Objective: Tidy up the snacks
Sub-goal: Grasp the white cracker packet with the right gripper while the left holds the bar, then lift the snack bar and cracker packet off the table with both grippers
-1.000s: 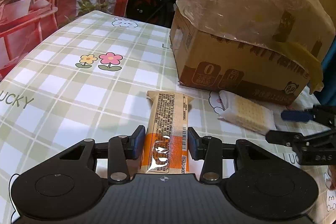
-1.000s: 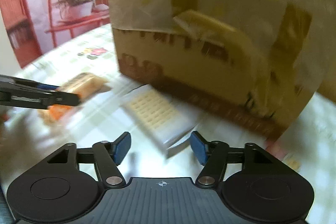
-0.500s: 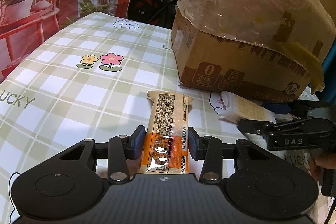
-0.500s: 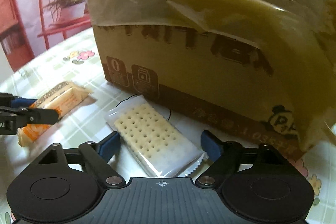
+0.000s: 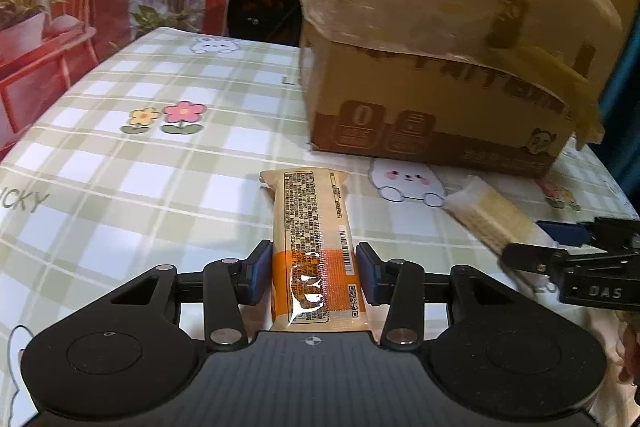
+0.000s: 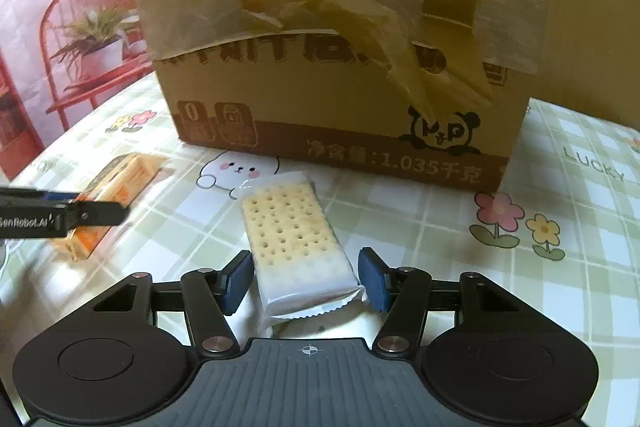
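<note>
Up front in our left wrist view, our left tool (image 5: 314, 274) clamps the orange snack bar (image 5: 316, 247) lying on the "LUCKY" checked desk (image 5: 120, 167); "DAS" marks the right tool (image 5: 560, 243).

From the right wrist view, our right tool (image 6: 304, 279) is closing around the cracker packet (image 6: 294, 239), pads not yet pressing, before the carton (image 6: 340, 107) reading "1.035".
</note>
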